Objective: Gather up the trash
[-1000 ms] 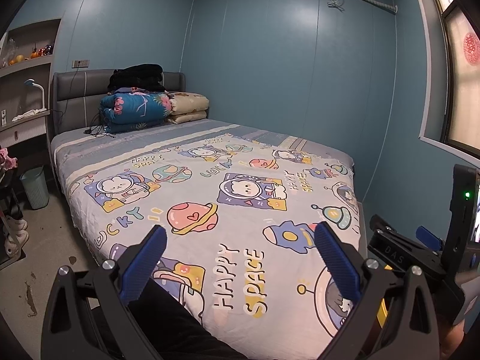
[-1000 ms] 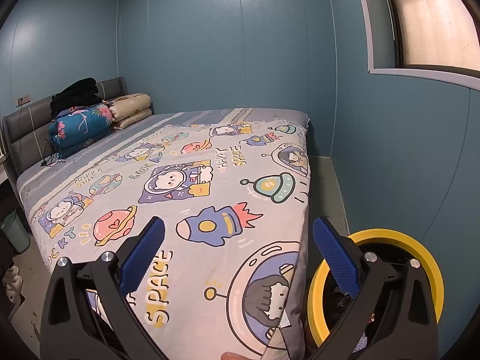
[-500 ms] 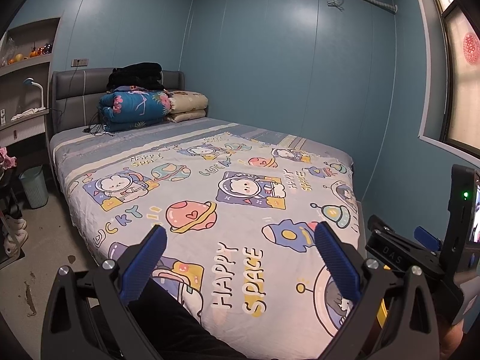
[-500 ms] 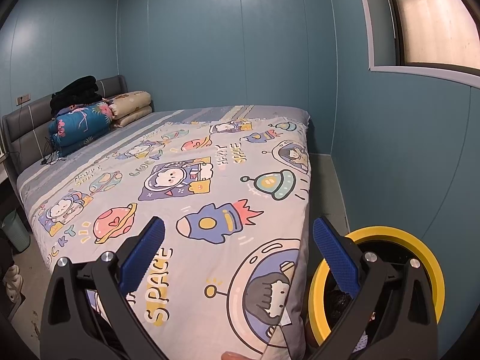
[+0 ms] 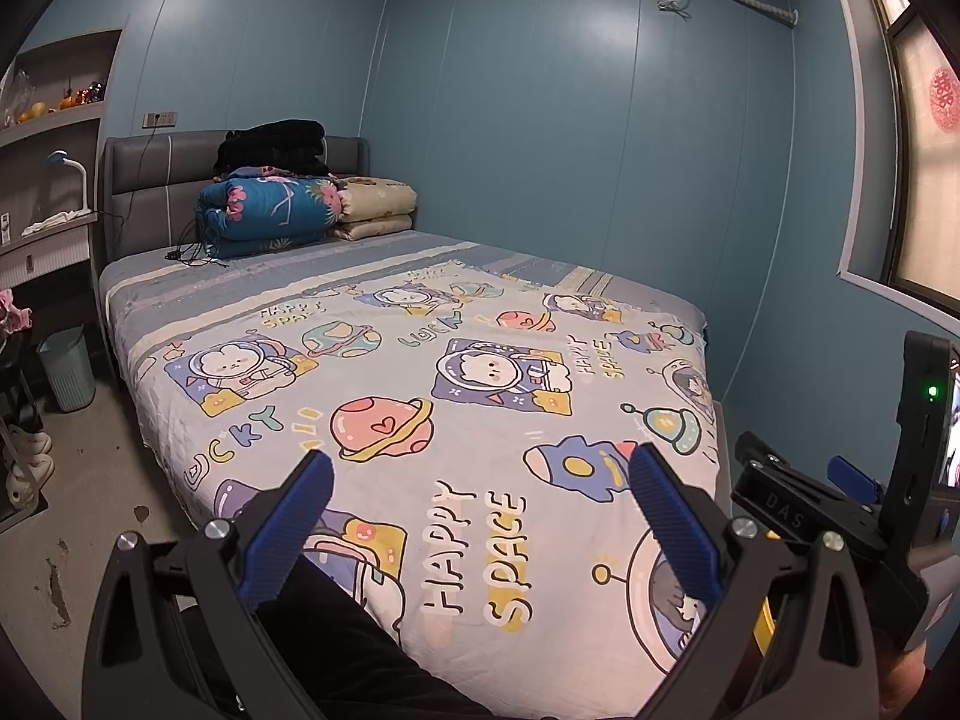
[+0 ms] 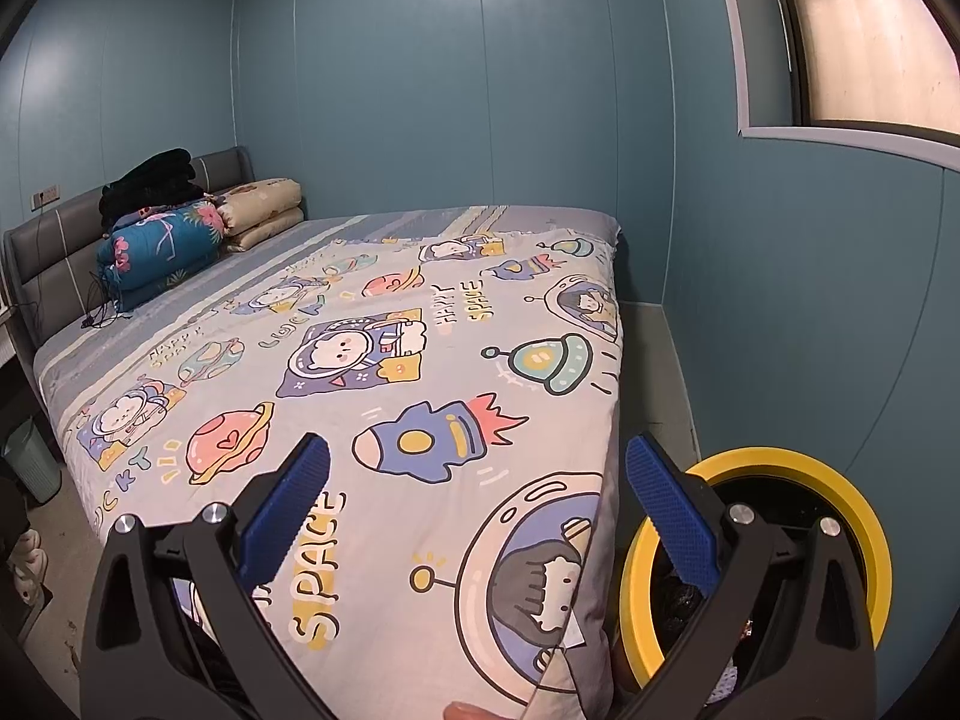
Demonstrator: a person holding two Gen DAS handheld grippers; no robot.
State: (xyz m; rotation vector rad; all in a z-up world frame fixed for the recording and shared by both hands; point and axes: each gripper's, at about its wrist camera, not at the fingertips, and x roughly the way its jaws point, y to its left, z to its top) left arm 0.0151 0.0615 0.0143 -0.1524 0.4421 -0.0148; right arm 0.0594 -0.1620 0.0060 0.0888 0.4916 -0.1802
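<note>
A yellow-rimmed bin (image 6: 864, 516) with a dark liner stands on the floor beside the bed's near right corner; small scraps show inside it. My right gripper (image 6: 477, 501) hangs open over the foot of the bed, its right finger in front of the bin's rim. My left gripper (image 5: 480, 510) is open too, above the same end of the cartoon space bedspread (image 5: 420, 396). Neither holds anything. The right gripper's black body (image 5: 840, 516) shows at the right of the left wrist view. No loose trash shows on the bedspread.
Folded quilts (image 5: 270, 210), pillows (image 5: 375, 207) and black clothing (image 5: 270, 144) sit at the headboard. A pale green wastebasket (image 5: 66, 366) stands on the floor left of the bed, with shoes (image 5: 27, 468) nearer. Shelves line the left wall. A window (image 6: 870, 30) is on the right.
Both views have shifted slightly, the bed sitting a little lower and to the left in frame. Both grippers stay open and empty.
</note>
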